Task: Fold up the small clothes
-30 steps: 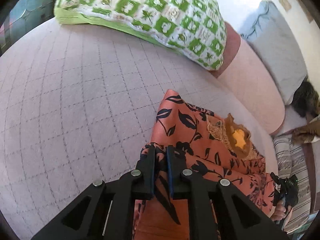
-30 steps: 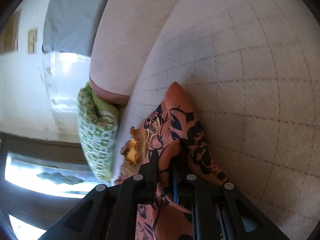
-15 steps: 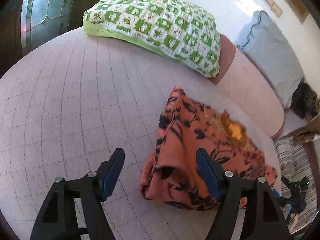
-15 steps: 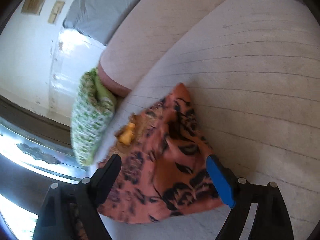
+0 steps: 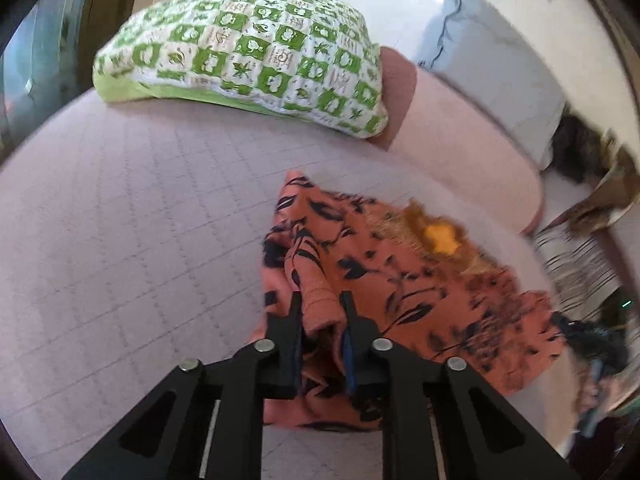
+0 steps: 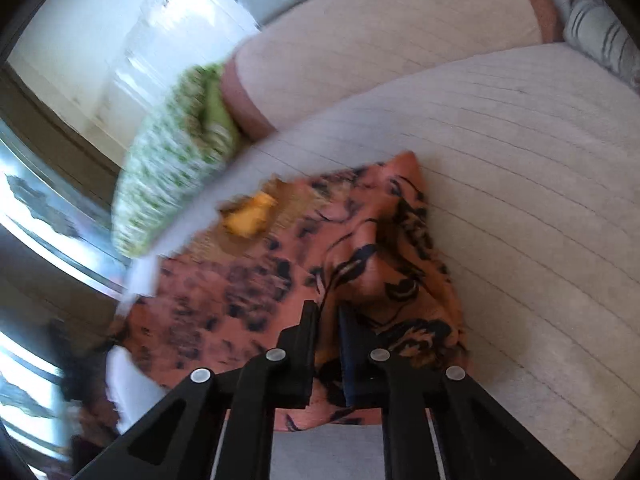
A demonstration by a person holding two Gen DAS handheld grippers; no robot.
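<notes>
The orange cloth with black leaves (image 5: pixel 404 280) lies on a pale quilted bed top (image 5: pixel 120 240); it is rumpled and partly folded, with a yellow patch (image 5: pixel 442 238) near its far side; in the left view one corner points away toward the green and white pillow (image 5: pixel 248 56), and the cloth runs long from that corner down to the right; its near edge sits just in front of the grippers, and its right end comes close to the edge of the bed.

The left gripper (image 5: pixel 320 312) has just been closing; its jaws now pinch a raised fold of the cloth between them, near the cloth's left edge; the right gripper (image 6: pixel 328 316) has just been closing too; in the right view it pinches a bunched fold near the cloth's right side, and the cloth lifts a little at both pinches.

To the left of the cloth in the left view the bed top is wide and bare, so there is lots of room there; past the cloth lies a long pink bolster (image 5: pixel 460 152), touching the pillow's end; behind that is a grey pillow (image 5: pixel 492 68) by the white wall; a striped cloth (image 5: pixel 572 264) lies beyond the bed's right edge; the right view is blurred at its left side.
</notes>
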